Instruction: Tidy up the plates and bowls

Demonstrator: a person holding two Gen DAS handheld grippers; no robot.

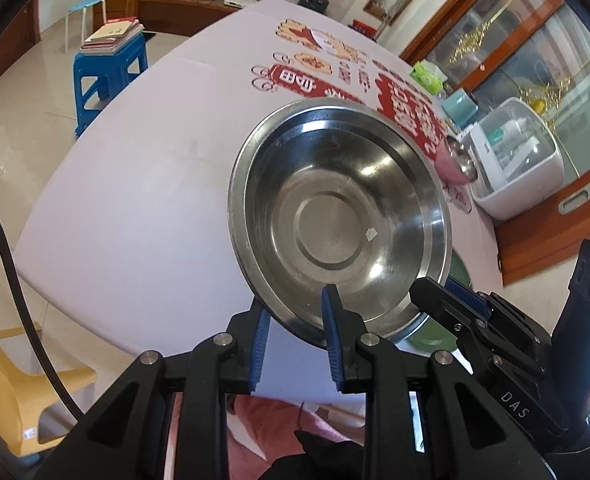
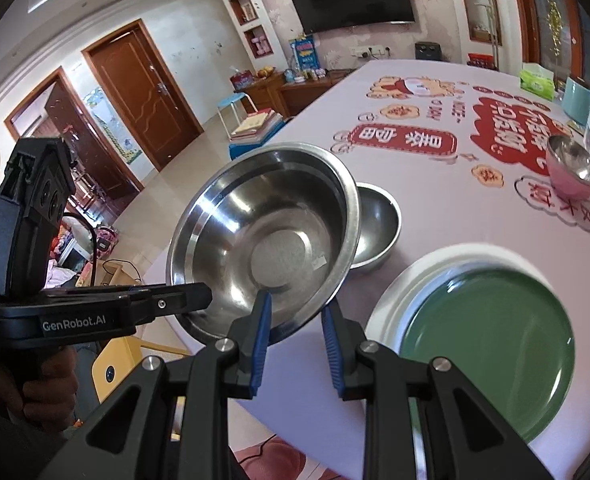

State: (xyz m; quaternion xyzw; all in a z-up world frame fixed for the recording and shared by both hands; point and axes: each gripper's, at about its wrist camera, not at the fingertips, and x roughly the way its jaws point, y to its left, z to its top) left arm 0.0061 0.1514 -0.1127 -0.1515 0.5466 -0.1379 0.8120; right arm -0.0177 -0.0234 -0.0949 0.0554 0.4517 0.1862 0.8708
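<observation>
A large steel bowl (image 1: pixel 339 216) is held tilted above the table; it also shows in the right wrist view (image 2: pixel 263 240). My left gripper (image 1: pixel 295 312) is shut on its near rim, one finger inside and one outside. My right gripper (image 2: pixel 295 312) straddles the same rim beside it, also shut on it. A smaller steel bowl (image 2: pixel 379 228) sits on the table behind. A green plate (image 2: pixel 491 344) lies on a white plate (image 2: pixel 387 300) at the right. A pink bowl with steel lining (image 2: pixel 573 170) stands further back.
The table (image 1: pixel 135 208) has a white cover with red print. A white appliance (image 1: pixel 515 152), a teal box and a green tissue pack (image 2: pixel 537 80) stand along its far right edge. A blue stool with books (image 1: pixel 111 60) and a yellow chair (image 1: pixel 15 380) are on the floor.
</observation>
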